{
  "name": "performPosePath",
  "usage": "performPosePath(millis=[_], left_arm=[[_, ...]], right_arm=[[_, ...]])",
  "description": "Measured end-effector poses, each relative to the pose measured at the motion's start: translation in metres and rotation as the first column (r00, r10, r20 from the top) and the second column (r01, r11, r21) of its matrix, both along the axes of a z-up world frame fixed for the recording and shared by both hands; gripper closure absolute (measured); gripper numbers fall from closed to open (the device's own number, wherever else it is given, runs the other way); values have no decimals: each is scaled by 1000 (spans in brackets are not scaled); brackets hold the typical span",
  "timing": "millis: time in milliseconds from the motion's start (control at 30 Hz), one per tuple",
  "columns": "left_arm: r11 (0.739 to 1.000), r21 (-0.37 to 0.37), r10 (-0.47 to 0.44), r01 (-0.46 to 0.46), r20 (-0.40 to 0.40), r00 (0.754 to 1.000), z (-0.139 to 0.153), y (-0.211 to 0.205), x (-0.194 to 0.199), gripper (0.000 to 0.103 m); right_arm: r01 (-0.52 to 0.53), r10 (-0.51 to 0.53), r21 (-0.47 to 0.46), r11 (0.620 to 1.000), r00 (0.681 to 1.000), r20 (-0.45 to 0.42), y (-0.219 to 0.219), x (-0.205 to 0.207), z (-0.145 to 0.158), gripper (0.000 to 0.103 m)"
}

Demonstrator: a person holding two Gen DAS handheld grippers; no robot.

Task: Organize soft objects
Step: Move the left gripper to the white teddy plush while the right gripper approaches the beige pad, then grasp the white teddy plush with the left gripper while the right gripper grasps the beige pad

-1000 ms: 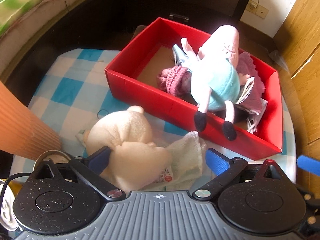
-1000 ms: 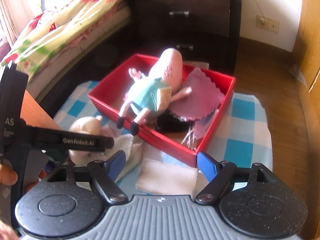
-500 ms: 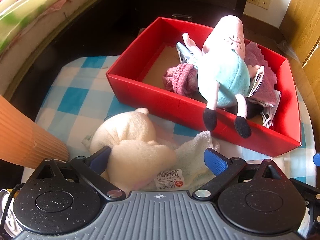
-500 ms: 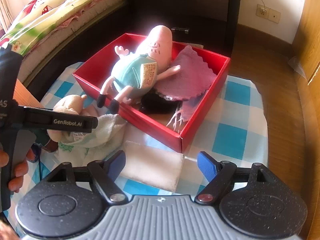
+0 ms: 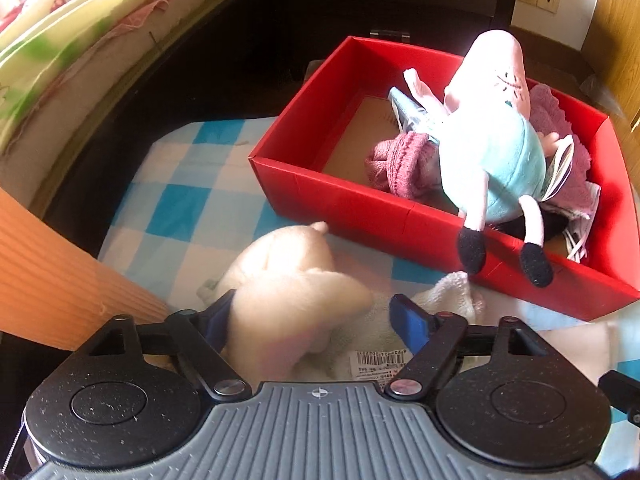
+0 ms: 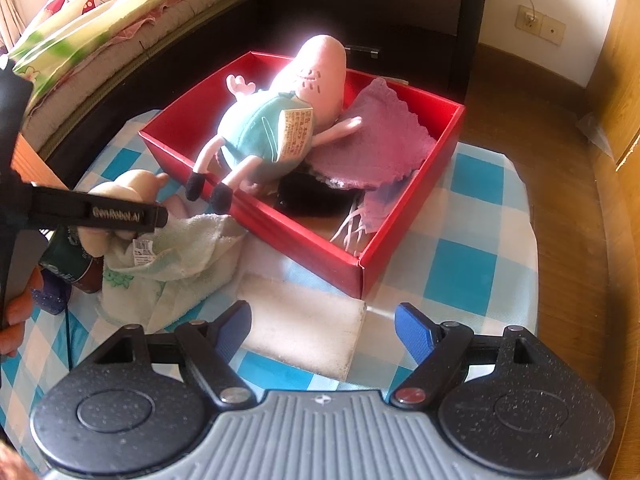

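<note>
A red box (image 5: pixel 360 204) (image 6: pixel 304 236) on the blue checked cloth holds a pink plush in a teal shirt (image 5: pixel 492 152) (image 6: pixel 272 128), a mauve knit item (image 5: pixel 400 160) and a purple cloth (image 6: pixel 372 148). A cream plush (image 5: pixel 288 292) (image 6: pixel 124 192) lies in front of the box on a pale towel (image 5: pixel 448 296) (image 6: pixel 176 256). My left gripper (image 5: pixel 312 316) is open, its jaws on either side of the cream plush. My right gripper (image 6: pixel 322 330) is open over a white folded cloth (image 6: pixel 304 332).
An orange ribbed object (image 5: pixel 52 280) stands at the left. A bed (image 6: pixel 100 28) and a dark drawer unit (image 6: pixel 380 12) lie behind the table. Wooden floor (image 6: pixel 520 120) is at the right. A dark can (image 6: pixel 68 256) sits under my left gripper.
Both grippers have moved forward and down. The left jaws have narrowed around the cream plush. The white folded cloth now lies between the right jaws.
</note>
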State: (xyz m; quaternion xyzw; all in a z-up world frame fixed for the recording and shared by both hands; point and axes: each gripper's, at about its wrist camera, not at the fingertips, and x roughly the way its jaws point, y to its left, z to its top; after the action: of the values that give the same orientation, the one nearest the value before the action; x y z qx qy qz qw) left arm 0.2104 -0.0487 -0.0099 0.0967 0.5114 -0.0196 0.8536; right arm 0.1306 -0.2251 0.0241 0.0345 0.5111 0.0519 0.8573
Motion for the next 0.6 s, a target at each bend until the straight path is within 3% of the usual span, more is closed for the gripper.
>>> performPosePath(millis=[100, 233, 467, 600], left_arm=[[999, -34, 20, -20, 8, 1000, 4, 3, 3, 23], [998, -49, 40, -38, 39, 998, 10, 4, 5, 39], [997, -64, 36, -33, 48, 998, 18, 12, -8, 54], [989, -144, 33, -28, 33, 999, 29, 19, -21, 59]], right_arm=[[-9, 9, 3, 1000, 1000, 6, 1, -1, 1, 45], [-13, 13, -6, 1000, 1000, 5, -1, -4, -1, 46], [0, 0, -6, 1000, 1000, 12, -7, -3, 0, 46], [-15, 15, -19, 1000, 999, 29, -3, -5, 4, 47]])
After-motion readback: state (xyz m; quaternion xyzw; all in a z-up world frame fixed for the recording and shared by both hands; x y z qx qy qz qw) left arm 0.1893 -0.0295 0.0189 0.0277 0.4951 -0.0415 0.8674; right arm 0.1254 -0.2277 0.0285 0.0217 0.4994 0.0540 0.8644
